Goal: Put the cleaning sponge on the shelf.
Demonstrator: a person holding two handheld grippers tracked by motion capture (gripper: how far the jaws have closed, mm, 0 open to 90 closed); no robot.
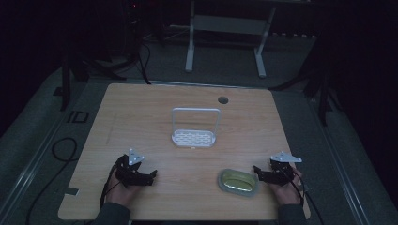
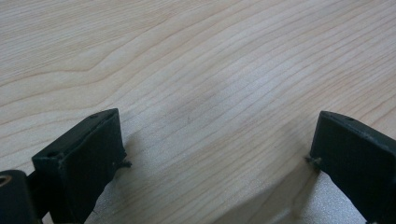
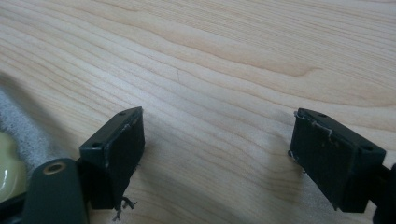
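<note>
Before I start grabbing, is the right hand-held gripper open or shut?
Open. The right hand-held gripper has its jaws wide apart, with bare table between them.

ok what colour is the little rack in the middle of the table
White, with a slotted base; the rack shows best in the high view.

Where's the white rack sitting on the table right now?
In the high view, the white rack stands near the middle of the table, slightly toward its far edge, beyond the yellow-green dish.

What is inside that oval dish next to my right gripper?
The oval dish holds something yellowish and glossy across its inside; the dim light hides what it is. Whatever lies beneath that is covered. The right gripper sits beside it, open.
</note>
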